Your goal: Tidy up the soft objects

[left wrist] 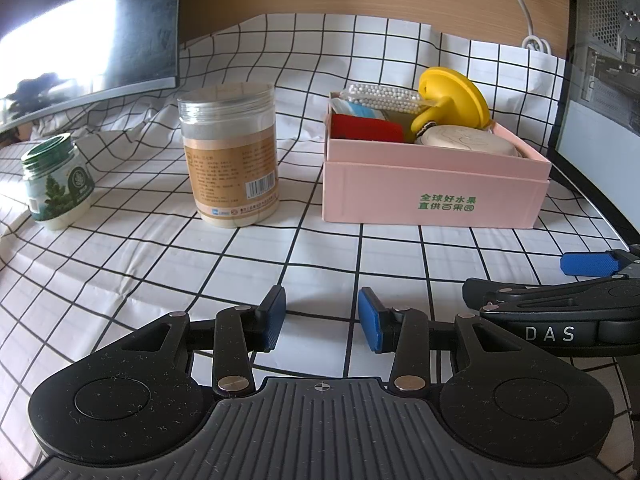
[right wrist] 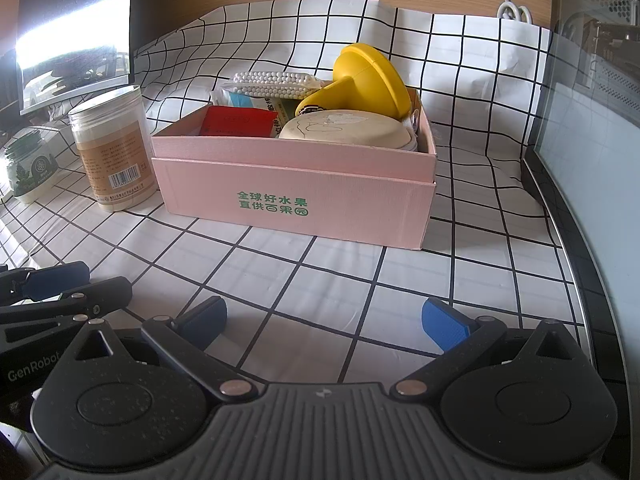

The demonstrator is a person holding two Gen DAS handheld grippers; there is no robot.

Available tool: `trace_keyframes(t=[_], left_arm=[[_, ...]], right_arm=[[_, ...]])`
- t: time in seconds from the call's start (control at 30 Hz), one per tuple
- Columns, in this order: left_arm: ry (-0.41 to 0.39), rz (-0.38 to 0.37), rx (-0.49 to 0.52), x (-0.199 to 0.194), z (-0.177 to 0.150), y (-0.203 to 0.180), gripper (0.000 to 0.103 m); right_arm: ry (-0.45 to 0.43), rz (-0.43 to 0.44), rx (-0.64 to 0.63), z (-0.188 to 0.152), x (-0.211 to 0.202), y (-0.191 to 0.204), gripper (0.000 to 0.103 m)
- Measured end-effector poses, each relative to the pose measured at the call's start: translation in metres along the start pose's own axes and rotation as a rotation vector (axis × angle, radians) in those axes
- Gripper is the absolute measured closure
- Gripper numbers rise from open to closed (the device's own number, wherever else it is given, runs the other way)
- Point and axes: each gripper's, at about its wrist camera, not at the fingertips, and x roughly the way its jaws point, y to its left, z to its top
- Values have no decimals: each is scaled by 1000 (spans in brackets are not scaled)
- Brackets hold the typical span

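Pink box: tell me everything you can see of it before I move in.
The pink box looks like cardboard, rectangular and open-topped, with an outer sleeve around its lower part that bears green printed characters. It sits flat on the checked cloth, right of the tall jar; whether they touch is unclear. It is filled with items. Neither gripper touches it.

Both cameras sit low over the checked cloth [left wrist: 320, 256], each looking forward along its own fingers toward the back wall. The left wrist view faces the tall jar [left wrist: 229, 154] ahead-left of its gripper [left wrist: 322, 320], with the pink box [left wrist: 434, 188] ahead-right. The right wrist view is nearer the box — it stands straight ahead of that gripper [right wrist: 324, 322]. Both views share box, jar and green-lidded jar [right wrist: 28, 170], and each catches the other gripper at its edge.
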Motion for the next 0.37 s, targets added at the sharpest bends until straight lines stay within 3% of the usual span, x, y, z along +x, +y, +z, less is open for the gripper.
trace_keyframes(t=[0.37], left_arm=[[0,-1,1,0,0,-1,59]], right_arm=[[0,0,0,0,0,0,0]])
